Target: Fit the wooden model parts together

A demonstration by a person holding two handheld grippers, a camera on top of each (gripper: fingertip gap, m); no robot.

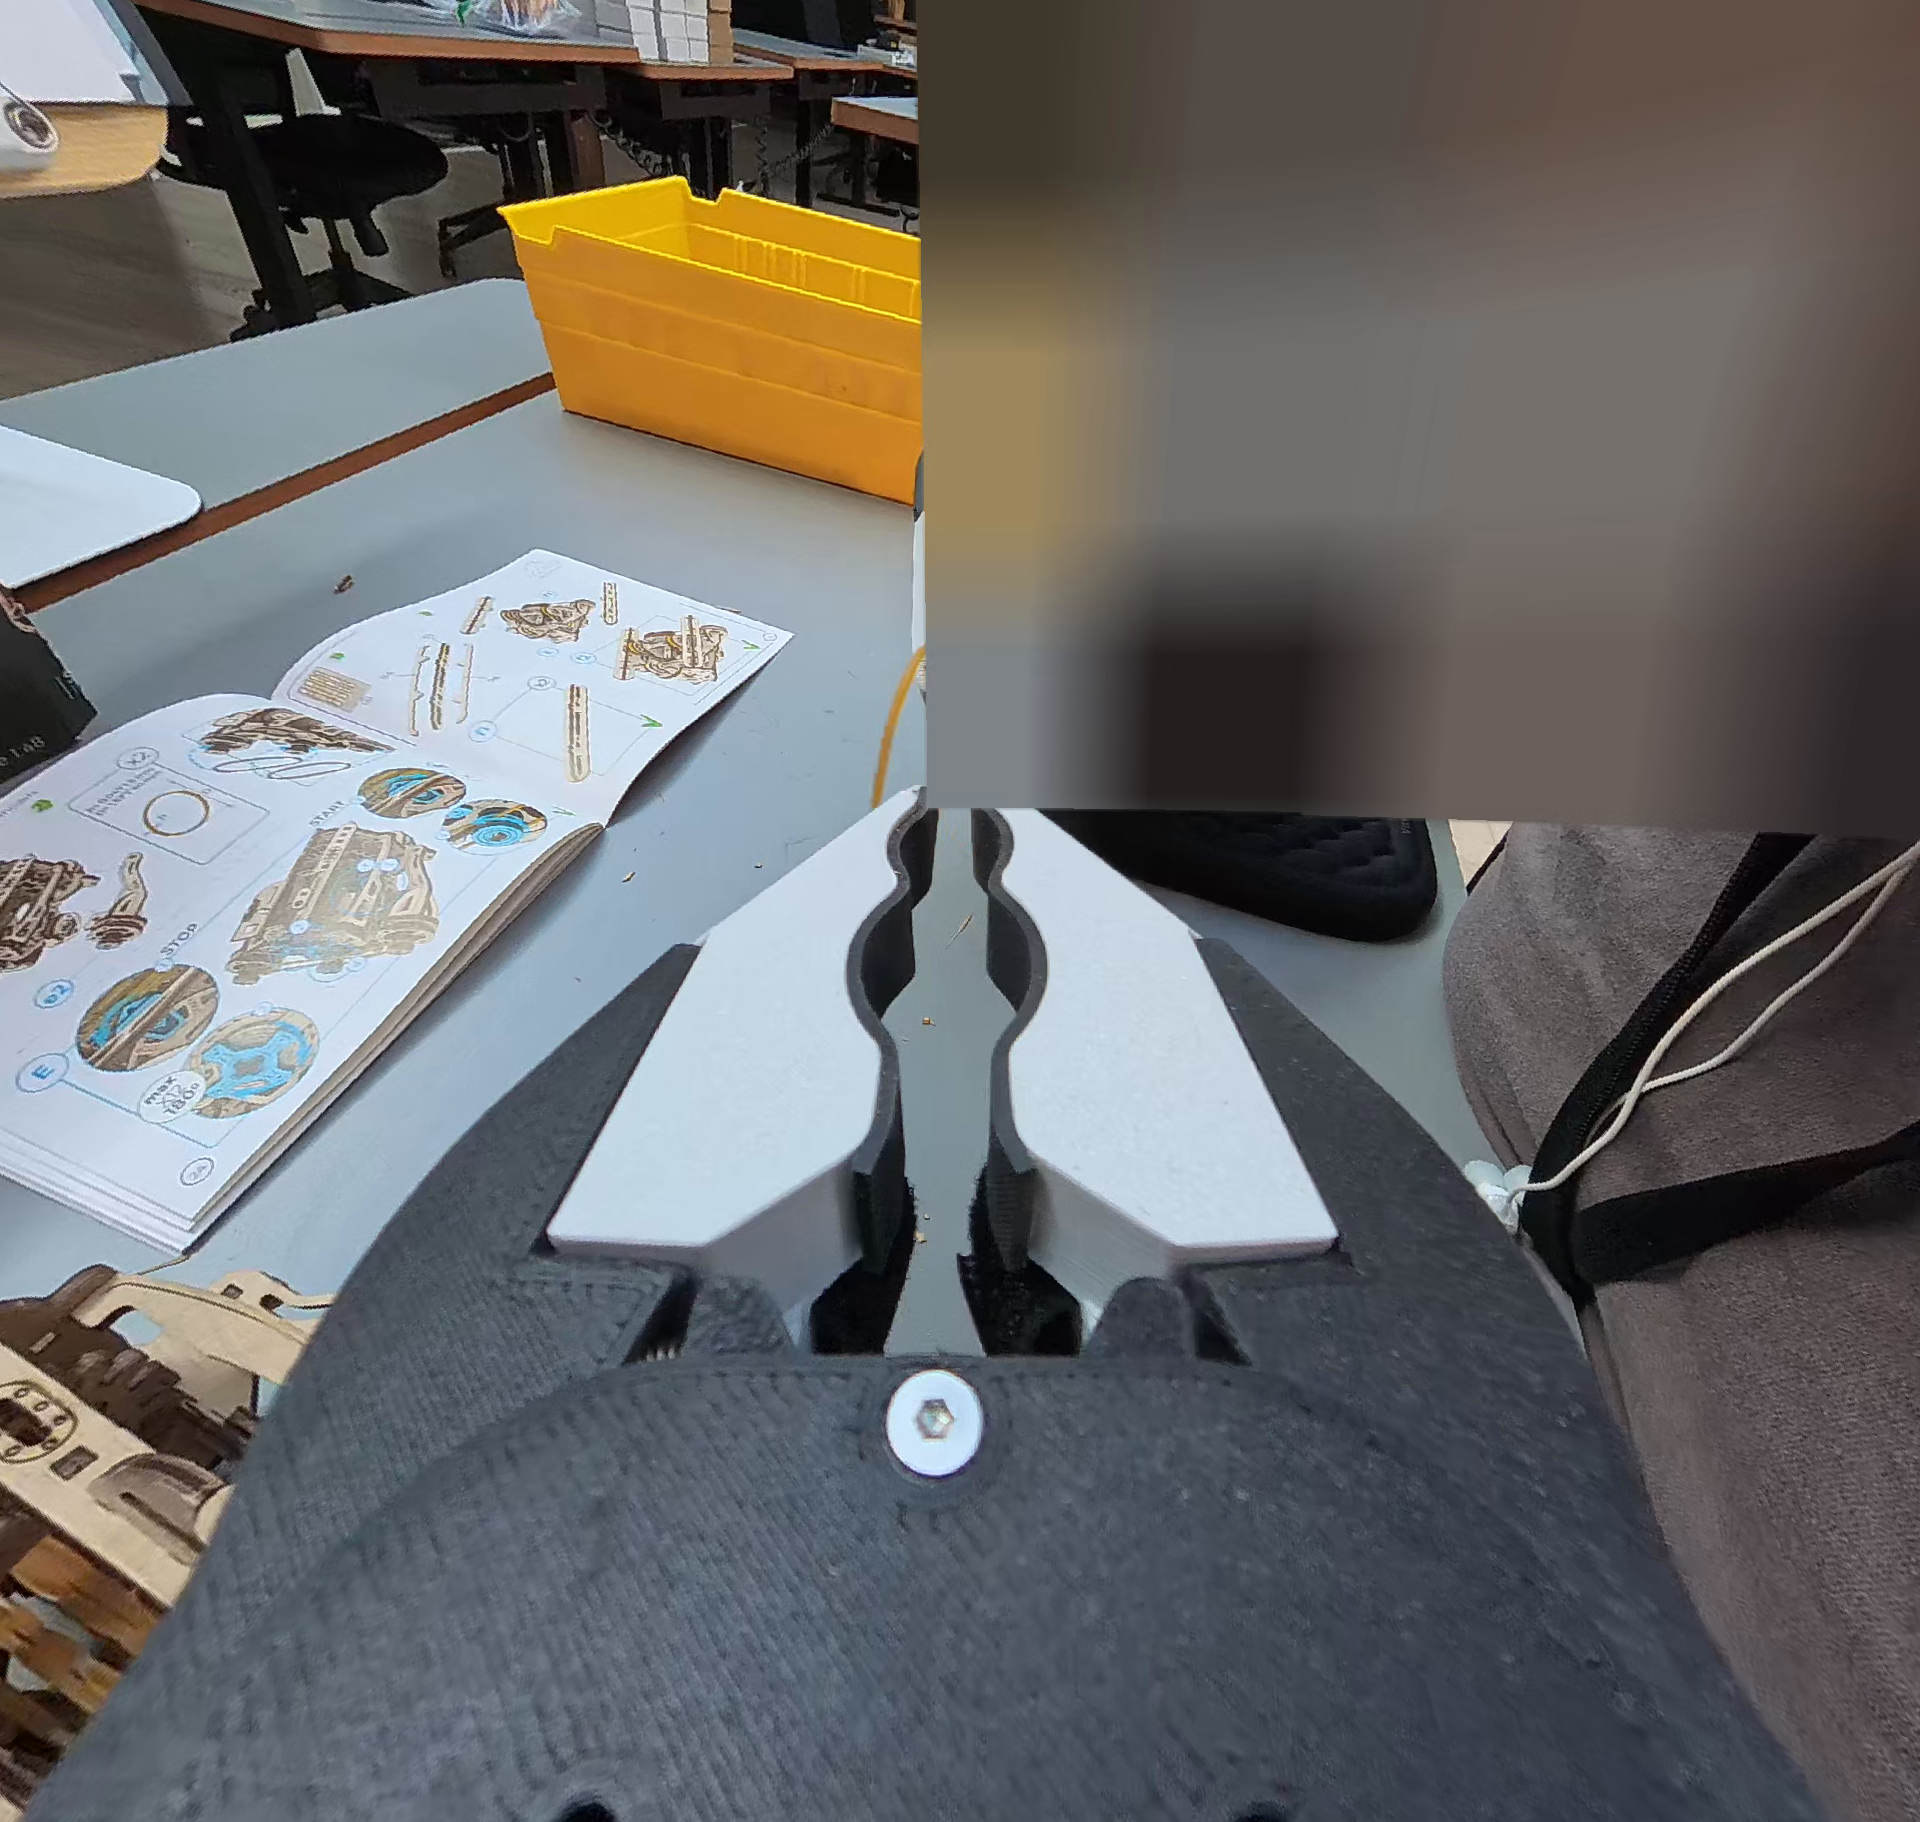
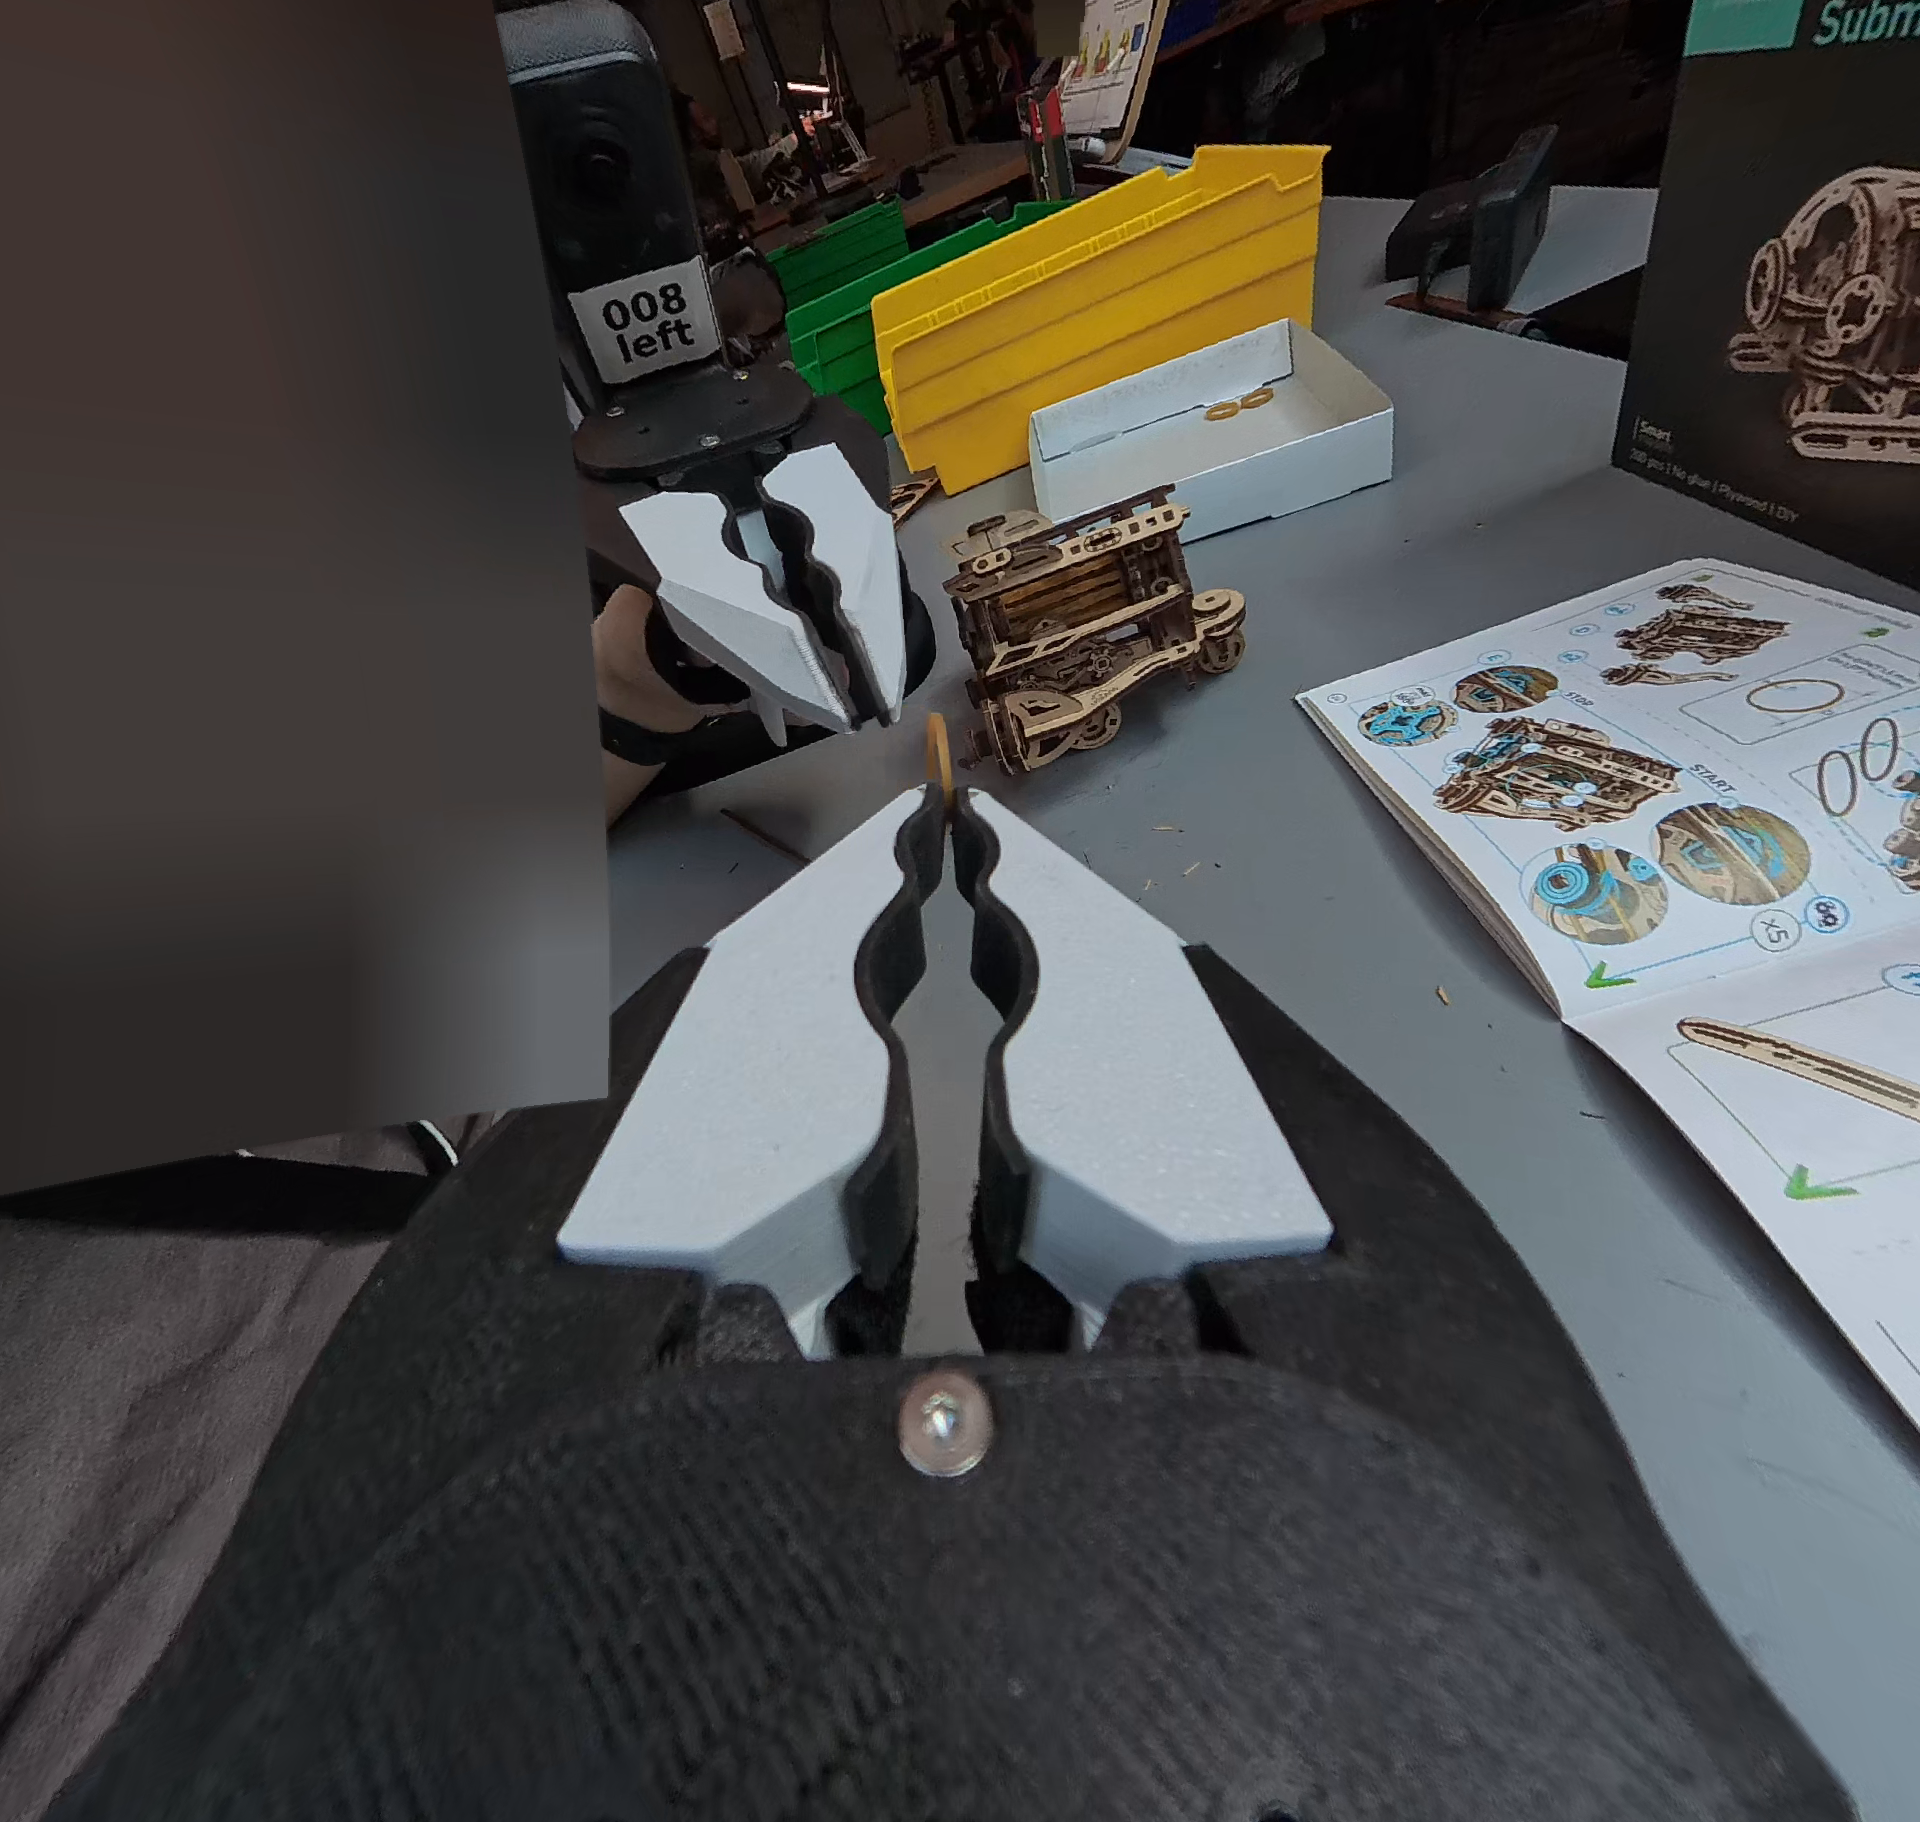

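Sat near the table's (image 2: 1351, 941) middle: the half-built wooden model (image 2: 1086, 619), before the yellow bin (image 2: 1091, 318). Hovered just beside it, left gripper (image 2: 868, 718) slightly parted, empty. Pinched a thin tan band (image 2: 938, 749) in the right gripper (image 2: 948, 804). Risked slipping free, with so little band caught.

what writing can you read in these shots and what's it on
I won't copy out the wording; these things bear it:
white label below a black camera: large, legible print
dark model box: big title cut off by the frame, small print beneath
instruction booklet: small step marks and short words
poster far behind: too small to read
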